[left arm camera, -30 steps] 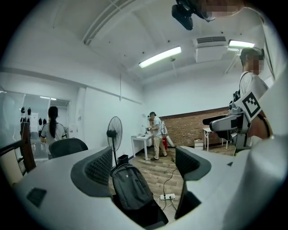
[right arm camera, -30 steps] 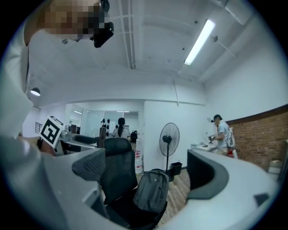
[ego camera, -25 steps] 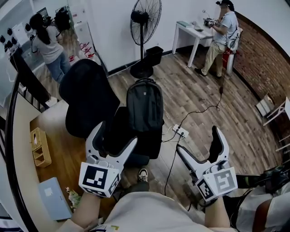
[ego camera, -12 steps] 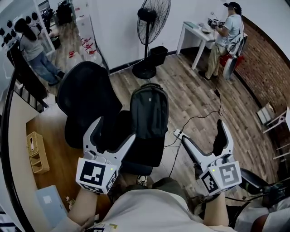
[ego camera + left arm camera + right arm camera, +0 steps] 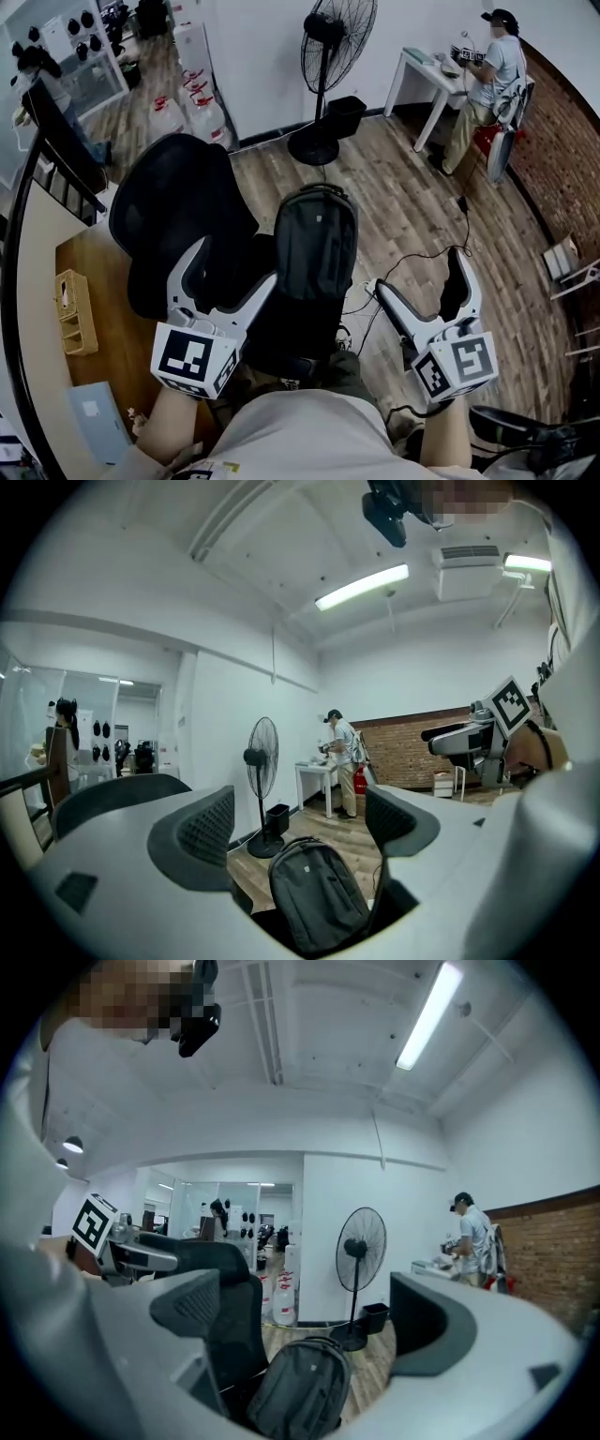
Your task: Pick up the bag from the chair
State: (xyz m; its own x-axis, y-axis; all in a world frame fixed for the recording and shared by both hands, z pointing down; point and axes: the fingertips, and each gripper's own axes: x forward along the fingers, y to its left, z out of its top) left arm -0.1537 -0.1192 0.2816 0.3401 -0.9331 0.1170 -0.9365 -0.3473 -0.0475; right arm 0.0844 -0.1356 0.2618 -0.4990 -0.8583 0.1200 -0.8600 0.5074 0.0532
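Observation:
A dark grey backpack [image 5: 314, 246] stands upright on the seat of a black mesh office chair [image 5: 173, 217], leaning toward the chair's right side. The backpack [image 5: 316, 896] fills the lower middle of the left gripper view, and the backpack [image 5: 298, 1394] sits low in the right gripper view beside the chair back [image 5: 230, 1309]. My left gripper [image 5: 228, 270] is open, held just left of the bag over the seat. My right gripper [image 5: 420, 279] is open too, off to the bag's right above the floor. Neither touches the bag.
A standing fan [image 5: 328, 56] and a black bin [image 5: 345, 114] are behind the chair. A power strip cable [image 5: 412, 262] runs over the wood floor. A person works at a white desk [image 5: 431, 75] far right. A wooden desk [image 5: 94, 328] with a box [image 5: 75, 309] lies left.
The view has shifted so chair and backpack sit closer and lower in frame. Both grippers stay open, edging nearer the bag's sides. The person at far left has walked away.

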